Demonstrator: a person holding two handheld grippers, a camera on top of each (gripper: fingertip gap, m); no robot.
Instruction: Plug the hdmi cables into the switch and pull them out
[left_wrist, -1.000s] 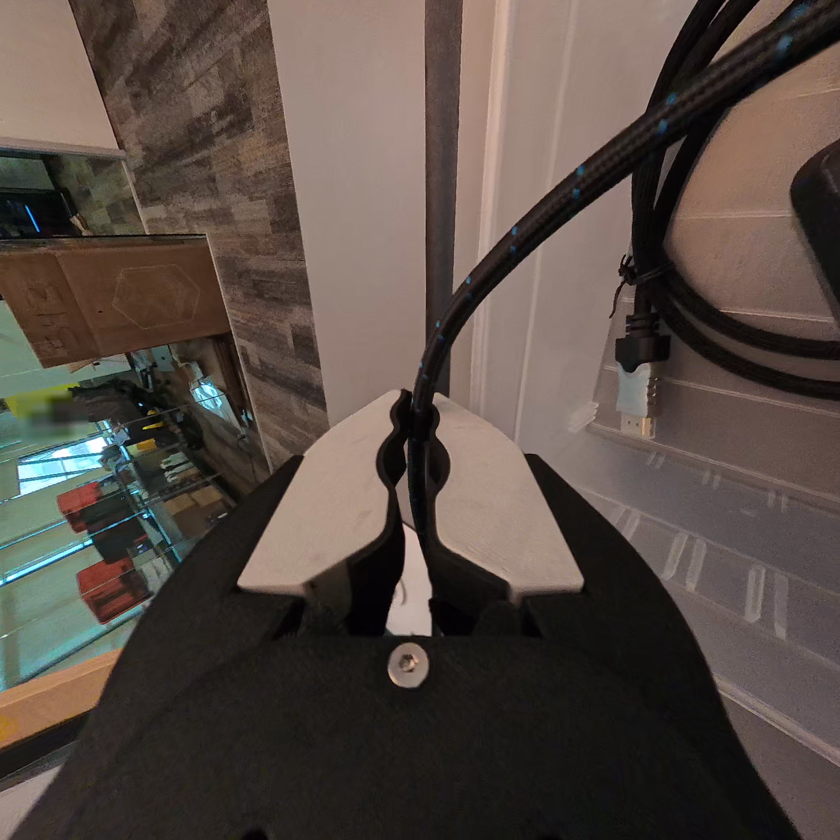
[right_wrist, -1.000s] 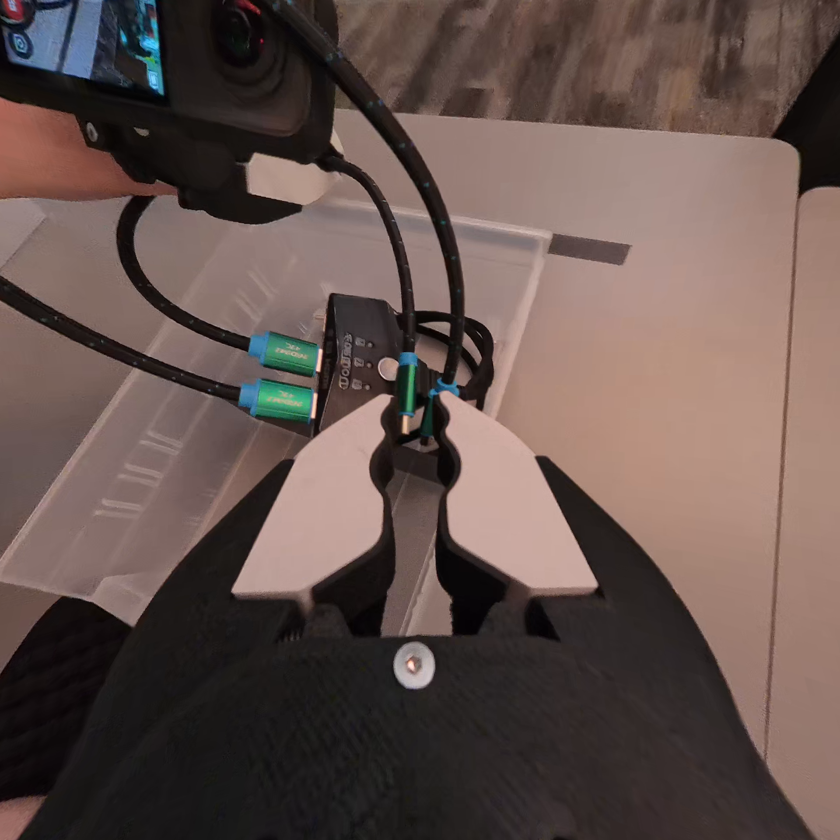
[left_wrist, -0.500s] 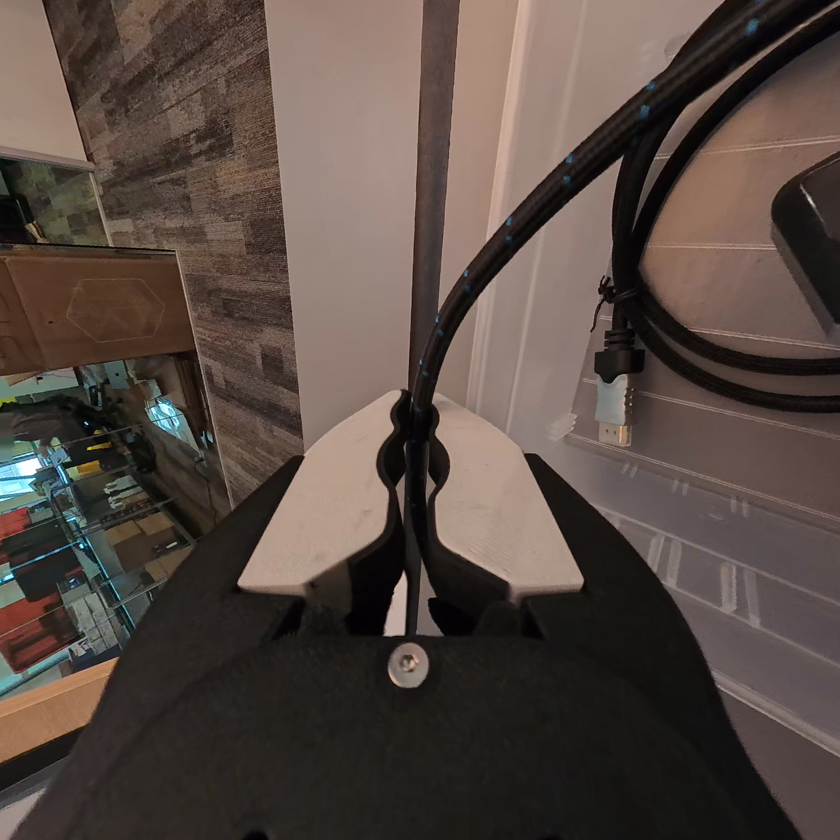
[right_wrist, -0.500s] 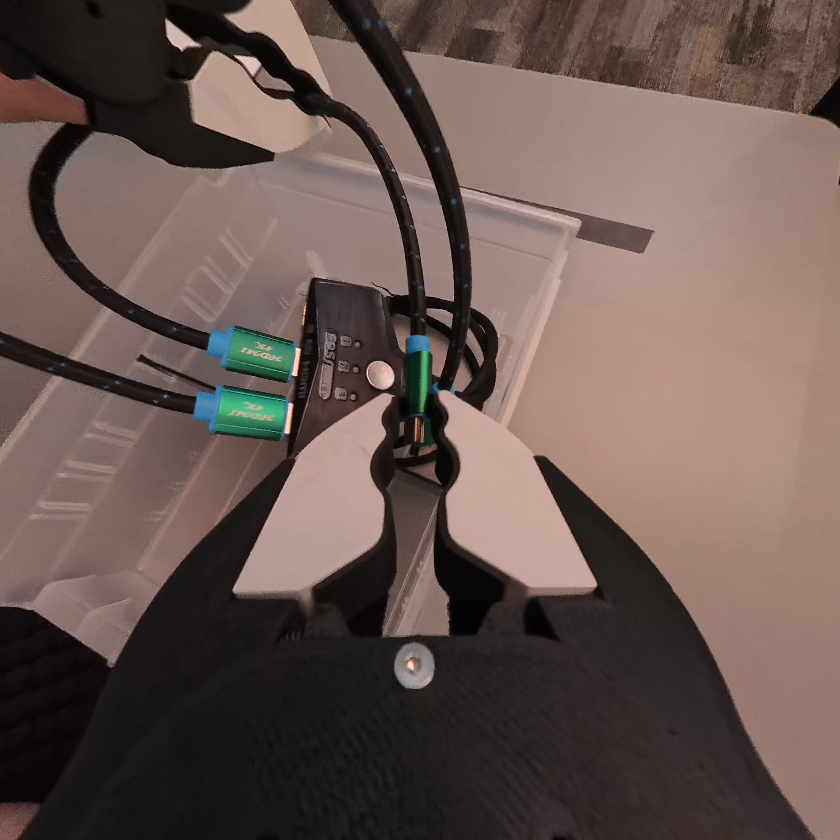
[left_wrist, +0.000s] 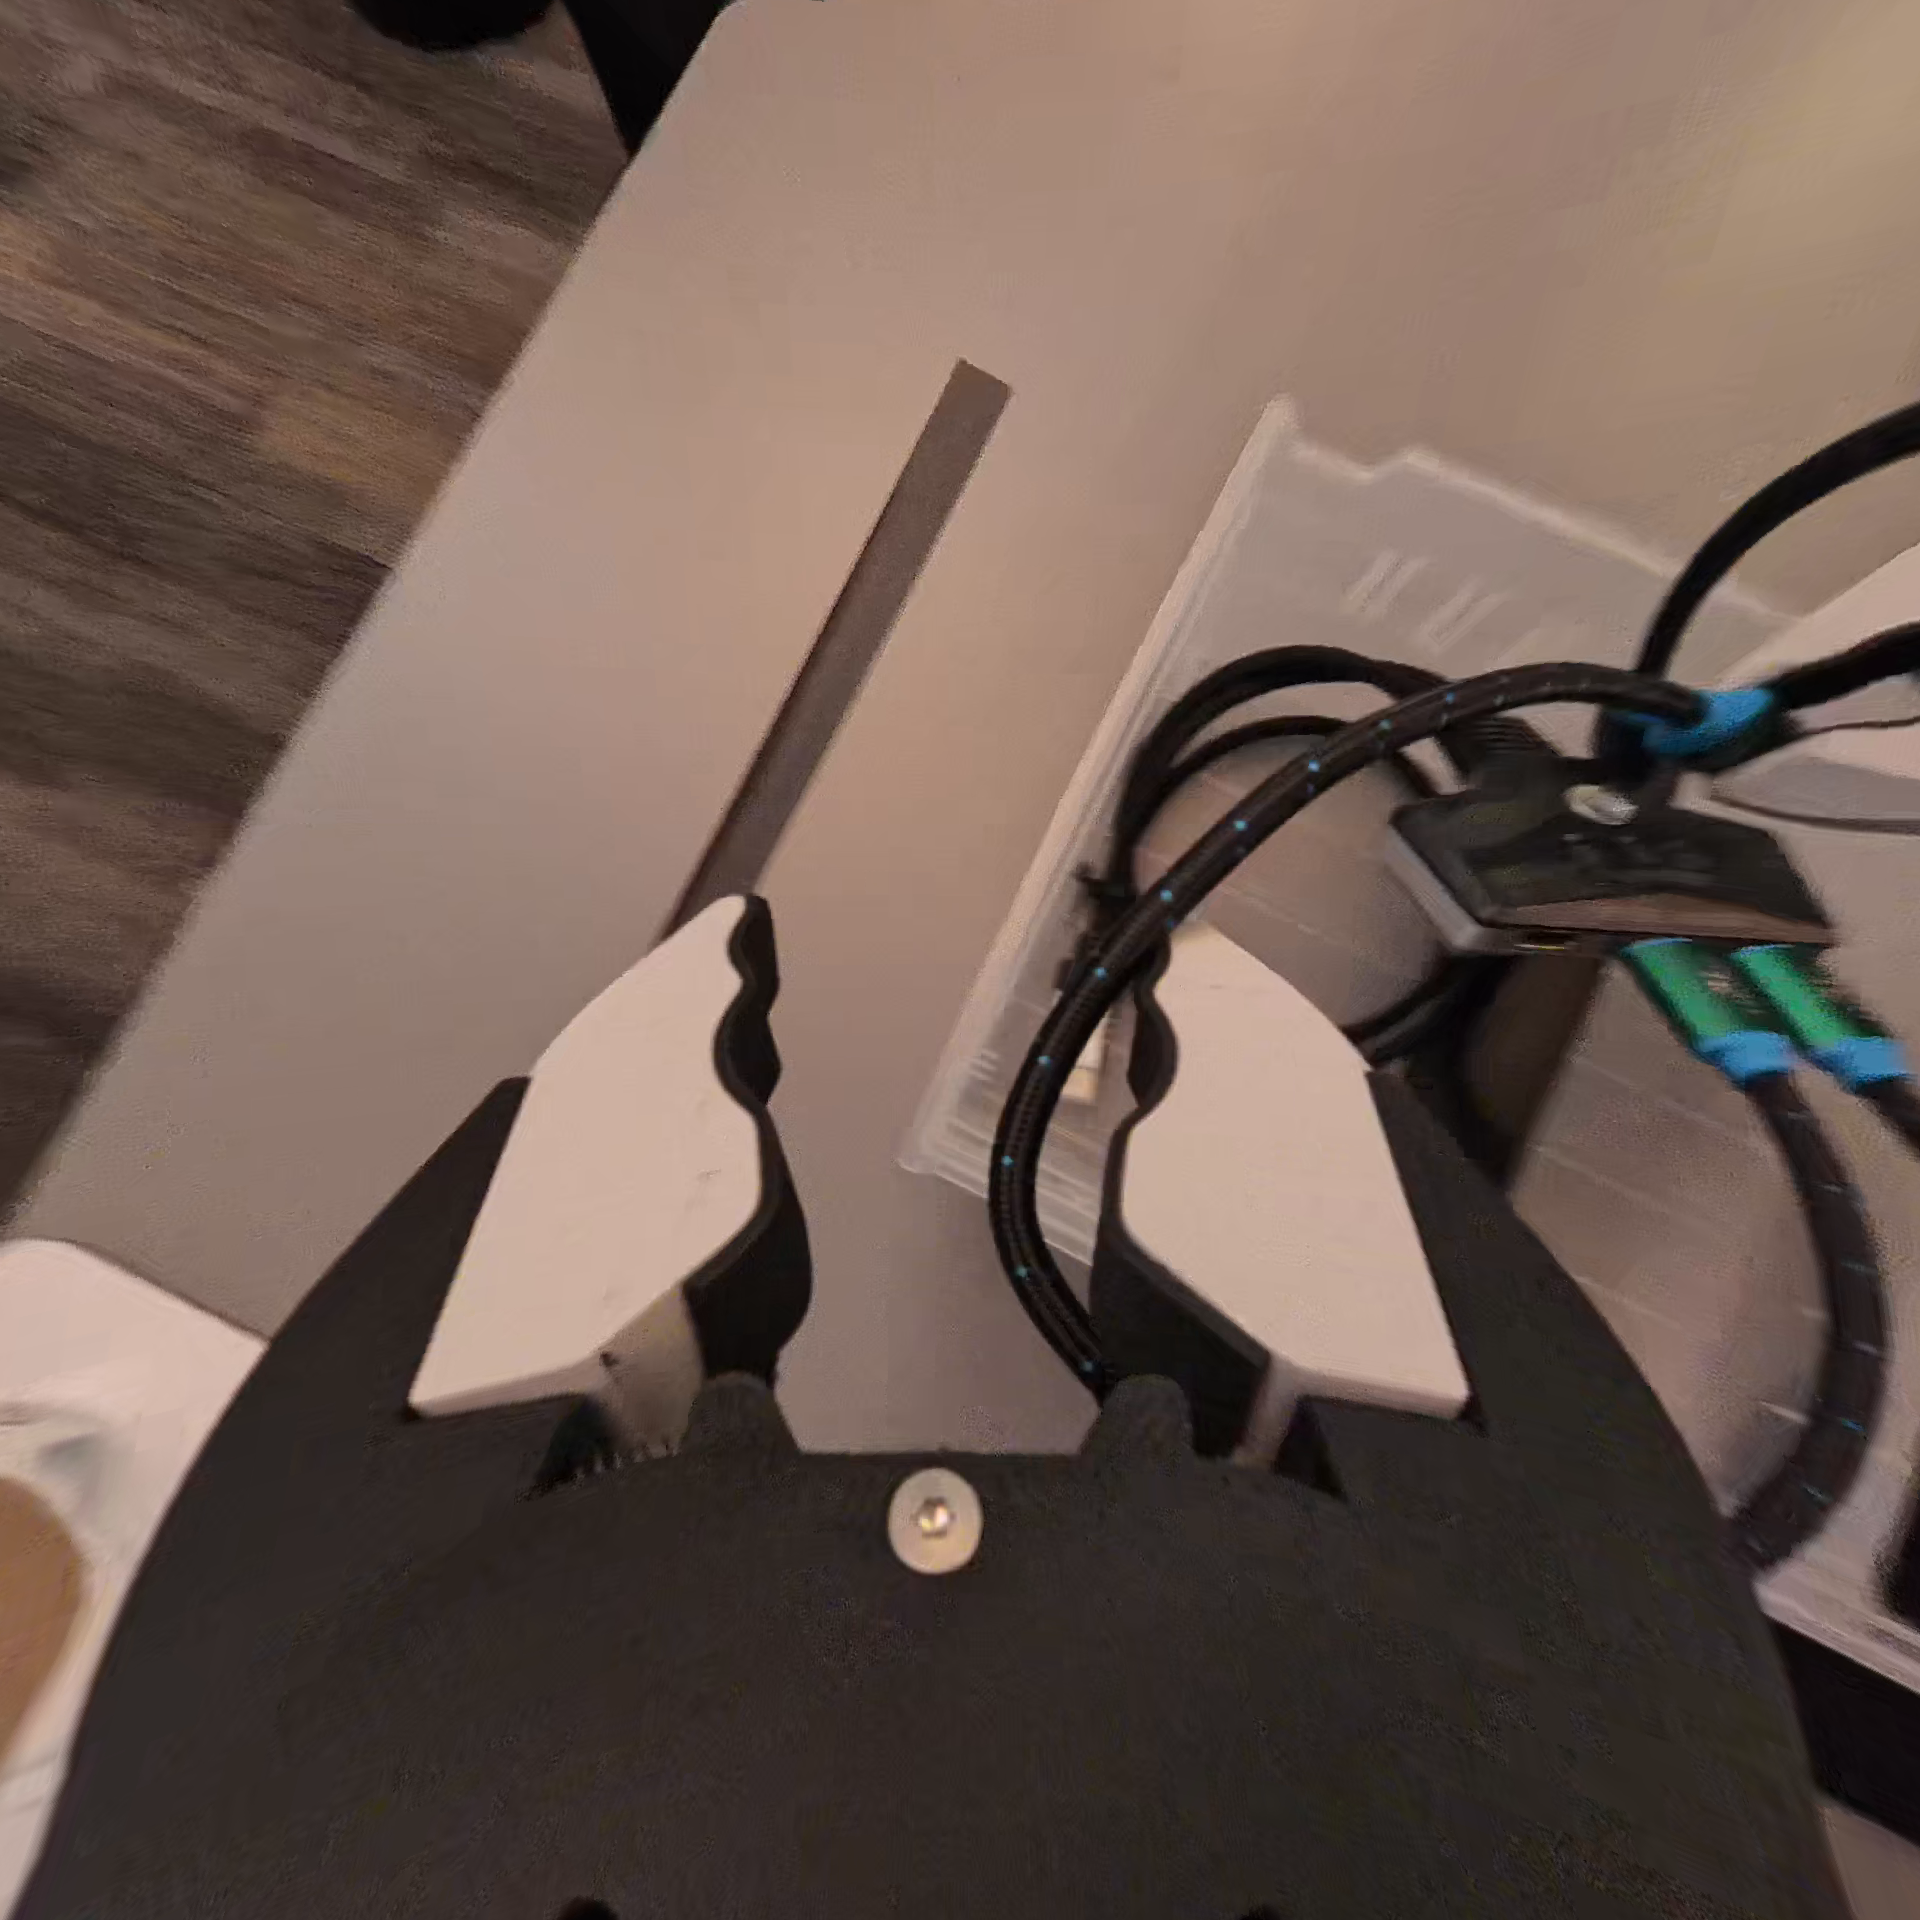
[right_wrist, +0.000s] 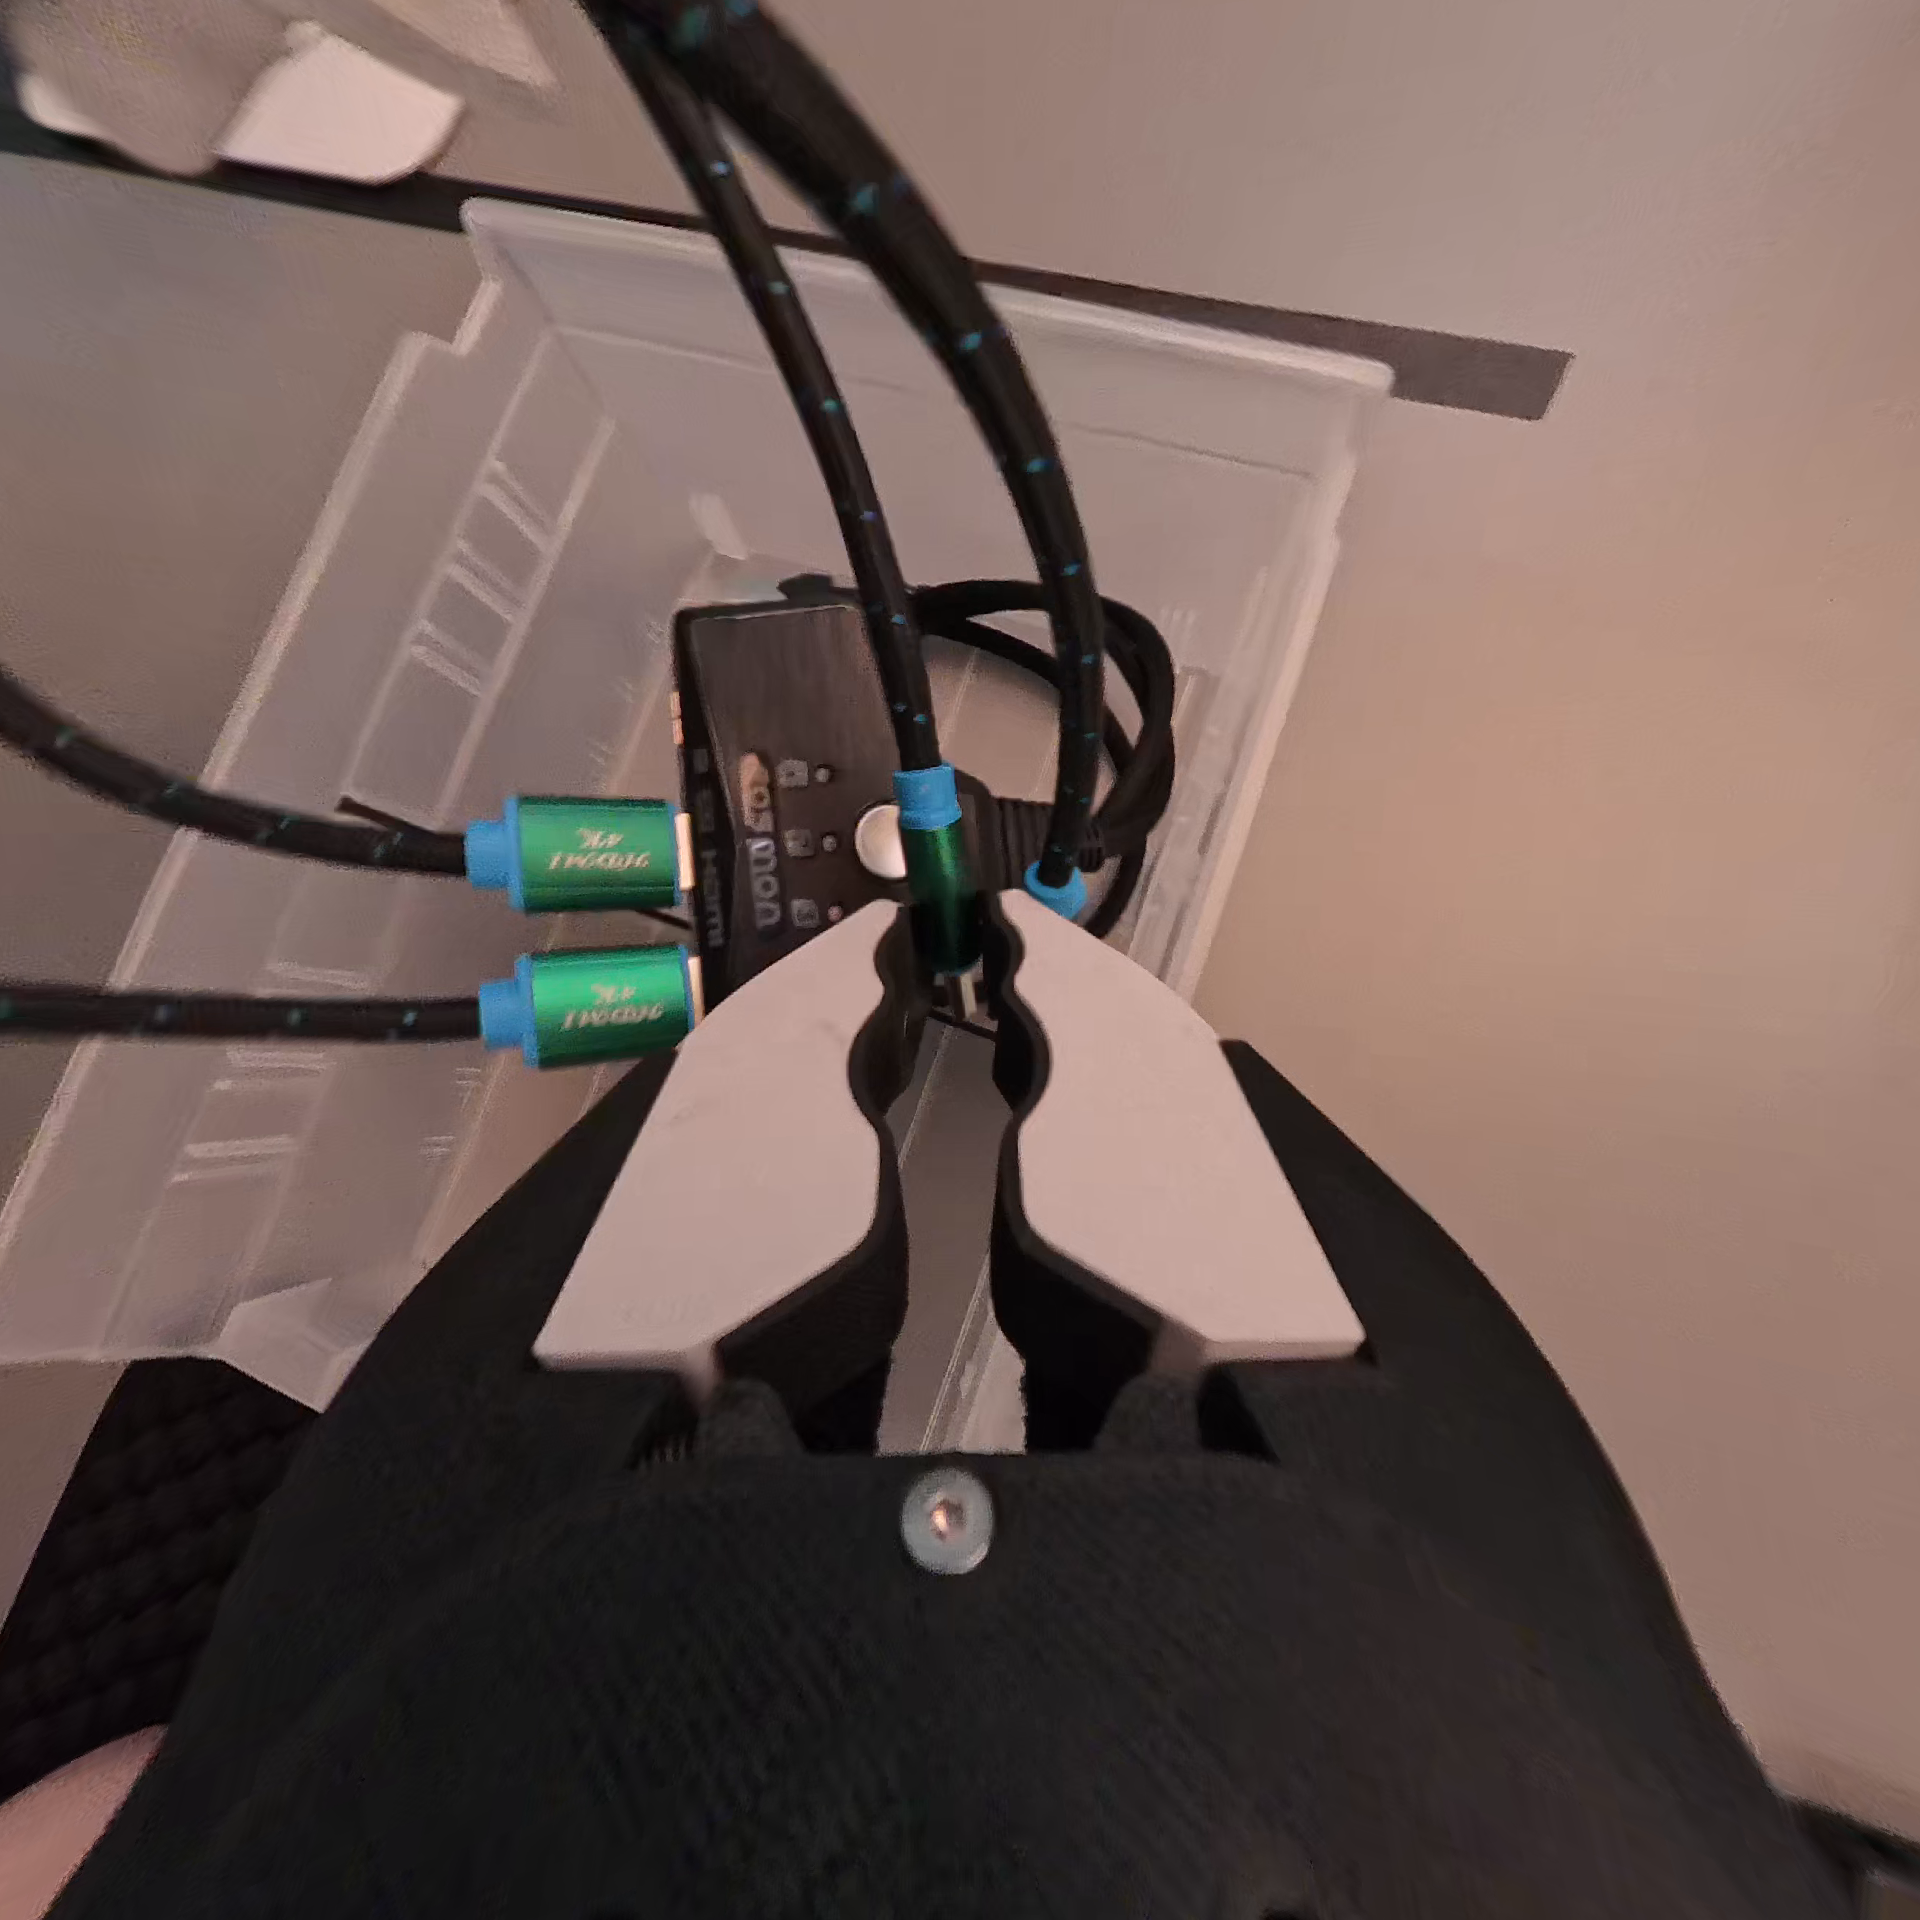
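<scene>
Left claw (left_wrist: 951, 966) spread wide, braided cable (left_wrist: 1049, 1070) lying loose inside. Right claw (right_wrist: 943, 914) pinching green metal plug (right_wrist: 940, 883) over black switch (right_wrist: 779, 717), 2 plugs (right_wrist: 592, 925) seated; clear plastic tray (right_wrist: 1340, 436) beneath.

The left gripper (left_wrist: 951, 966) has let go: its fingers, clamped on the braided cable (left_wrist: 1049, 1081) a second ago, now stand wide apart with the cable lying loose against the right finger. Its view has swung from the wall down to the table (left_wrist: 1143, 260) and the switch (left_wrist: 1600, 873)
</scene>
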